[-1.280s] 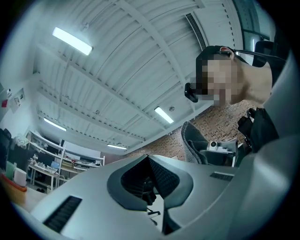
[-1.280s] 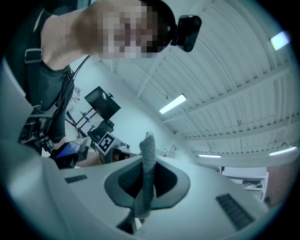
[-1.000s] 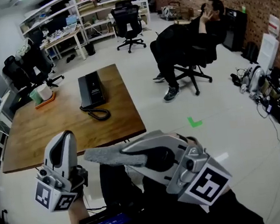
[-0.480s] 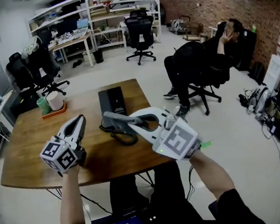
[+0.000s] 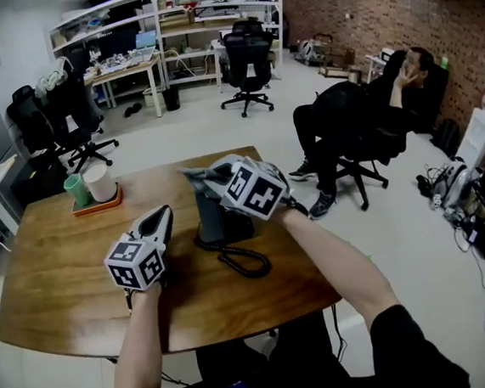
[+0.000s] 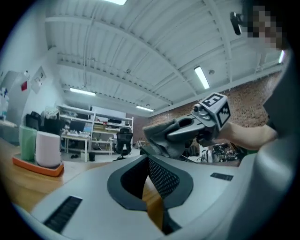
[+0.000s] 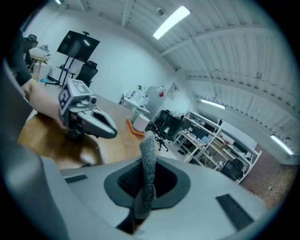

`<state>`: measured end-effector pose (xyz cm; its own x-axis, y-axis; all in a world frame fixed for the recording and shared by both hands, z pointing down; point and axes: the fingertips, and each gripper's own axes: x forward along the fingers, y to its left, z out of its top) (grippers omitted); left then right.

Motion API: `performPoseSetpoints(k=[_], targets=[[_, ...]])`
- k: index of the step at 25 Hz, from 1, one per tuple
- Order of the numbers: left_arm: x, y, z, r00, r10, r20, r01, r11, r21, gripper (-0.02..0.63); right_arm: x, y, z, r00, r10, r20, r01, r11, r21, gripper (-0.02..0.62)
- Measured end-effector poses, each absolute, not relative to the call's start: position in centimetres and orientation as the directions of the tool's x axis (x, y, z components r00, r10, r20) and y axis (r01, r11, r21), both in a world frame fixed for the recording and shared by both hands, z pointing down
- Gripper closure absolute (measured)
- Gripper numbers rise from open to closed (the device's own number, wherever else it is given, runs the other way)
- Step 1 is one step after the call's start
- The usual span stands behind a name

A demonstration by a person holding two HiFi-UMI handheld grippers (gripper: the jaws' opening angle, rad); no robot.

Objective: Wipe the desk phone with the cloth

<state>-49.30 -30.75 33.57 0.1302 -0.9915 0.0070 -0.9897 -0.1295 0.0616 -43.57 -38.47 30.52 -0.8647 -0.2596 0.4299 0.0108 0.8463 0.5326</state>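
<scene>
Now: your right gripper [image 5: 209, 177] hangs over the far end of the desk phone [image 5: 220, 222], jaws clamped on a thin edge of the grey cloth [image 5: 191, 174]. Whether the cloth touches the phone, can't tell. Phone lies right of middle on the bench [image 5: 54, 275]. Your left gripper [image 5: 163, 217] sits just left of it, jaws drawn together on nothing, bracing nothing.

Risks, as I judge them, 3:
- thin pinch lets the cloth slip when rubbing
- hard stroke shoves the unbraced phone
- coiled cord [image 5: 246, 262] snags
</scene>
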Motion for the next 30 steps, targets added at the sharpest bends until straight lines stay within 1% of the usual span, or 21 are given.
performPoseSetpoints(k=[5, 9, 15, 20, 23, 24, 25, 26, 30], targets=[[-48.8, -30.1, 32.8, 0.153, -0.988, -0.028, -0.988, -0.154, 0.023, 0.614, -48.4, -42.7, 31.7, -0.821, -0.361, 0.443, -0.033, 0.804, 0.594, 0.571], [-48.4, -29.9, 32.5, 0.166, -0.986, -0.034, -0.986, -0.167, 0.015, 0.614, -48.6, -43.1, 32.9, -0.802, -0.375, 0.466, -0.008, 0.786, 0.618, 0.571], [-47.9, -30.0, 32.6, 0.179, -0.984, -0.021, -0.984, -0.180, 0.021, 0.614, -45.7, -35.7, 35.7, -0.801, -0.217, 0.558, 0.247, 0.729, 0.638, 0.569], [-48.2, -29.9, 32.9, 0.188, -0.982, -0.005, -0.982, -0.188, 0.023, 0.614, -42.0, -29.9, 38.7, -0.775, -0.131, 0.618, 0.398, 0.658, 0.639, 0.570], [-48.0, -29.9, 33.0, 0.190, -0.982, -0.006, -0.981, -0.190, 0.027, 0.614, -40.0, -28.2, 39.9, -0.725, -0.075, 0.684, 0.506, 0.616, 0.604, 0.571], [-48.0, -29.9, 33.1, 0.192, -0.981, -0.006, -0.981, -0.192, 0.028, 0.614, -39.8, -28.3, 39.8, -0.720, -0.066, 0.691, 0.516, 0.615, 0.596, 0.571], [-48.0, -29.9, 33.1, 0.193, -0.981, -0.006, -0.981, -0.194, 0.028, 0.614, -39.9, -29.1, 39.1, -0.730, -0.070, 0.679, 0.499, 0.625, 0.601, 0.571], [-47.9, -29.9, 33.1, 0.194, -0.981, -0.005, -0.981, -0.194, 0.028, 0.614, -40.4, -30.3, 37.9, -0.756, -0.088, 0.649, 0.453, 0.645, 0.615, 0.571], [-48.1, -29.8, 33.2, 0.195, -0.981, -0.006, -0.980, -0.196, 0.027, 0.614, -43.2, -38.4, 32.6, -0.853, -0.242, 0.463, 0.135, 0.755, 0.642, 0.570]])
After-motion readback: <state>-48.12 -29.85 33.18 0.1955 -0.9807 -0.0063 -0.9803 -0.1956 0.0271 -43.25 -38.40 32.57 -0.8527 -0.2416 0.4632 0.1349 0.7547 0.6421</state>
